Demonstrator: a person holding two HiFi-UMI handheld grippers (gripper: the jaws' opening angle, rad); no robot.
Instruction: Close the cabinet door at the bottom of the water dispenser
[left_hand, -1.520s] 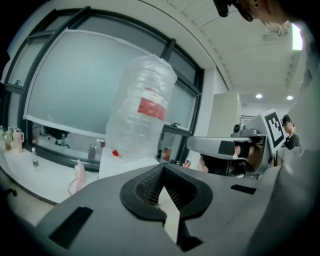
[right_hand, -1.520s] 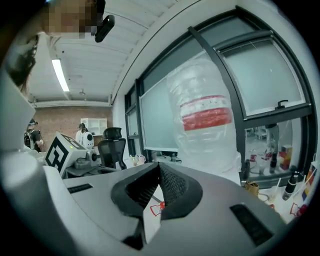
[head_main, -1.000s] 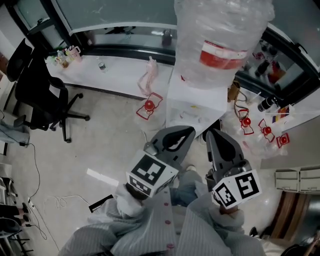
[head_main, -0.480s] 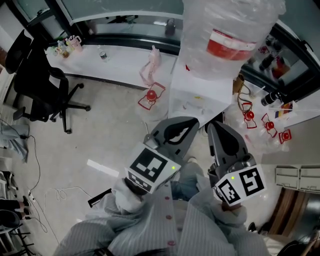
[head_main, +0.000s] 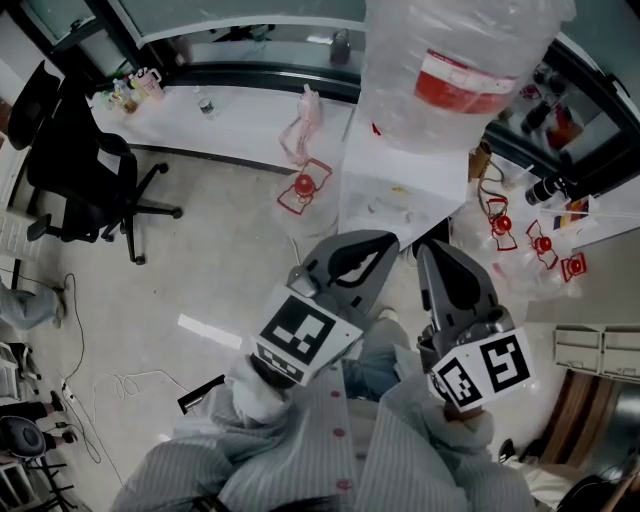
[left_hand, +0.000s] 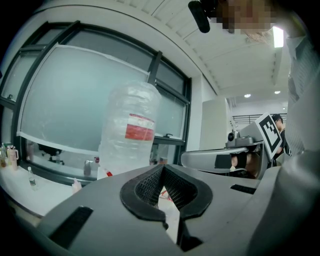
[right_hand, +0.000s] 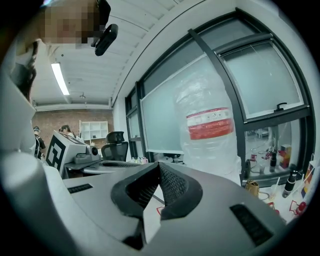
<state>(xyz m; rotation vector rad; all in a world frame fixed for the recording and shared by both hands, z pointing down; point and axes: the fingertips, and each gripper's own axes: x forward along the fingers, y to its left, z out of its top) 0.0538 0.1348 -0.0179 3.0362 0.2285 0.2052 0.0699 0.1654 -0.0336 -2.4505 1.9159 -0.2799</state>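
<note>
Left fingers: clenched tip to tip on the left gripper (left_hand: 161, 168), with nothing between them; only a thin slit shows behind the meeting pads.
Right fingers: clenched likewise on the right gripper (right_hand: 159, 165), with nothing held.
Gripper placement: in the head view the left gripper (head_main: 387, 238) and right gripper (head_main: 428, 246) lie side by side, near each other but apart. Both point away from the person and sit close to level.
Marker cubes: one marker cube (head_main: 303, 338) sits at the rear of the left gripper, and a second (head_main: 482, 369) at the rear of the right.
Sleeves: pale striped sleeves (head_main: 250, 450) run up to both grippers.
Water dispenser: the white water dispenser (head_main: 400, 190) stands just beyond both tips. Whether either tip touches it cannot be told.
Cabinet door: at the foot of the dispenser, hidden beneath its top in the head view and below the frame in both gripper views.
Water bottle: a large clear water bottle (head_main: 460, 70) with a red label stands upright on the dispenser.
Surroundings: a long white surface (head_main: 230, 135) runs under the window; a black office chair (head_main: 70, 170) stands on the pale floor (head_main: 200, 280), well to the left.
</note>
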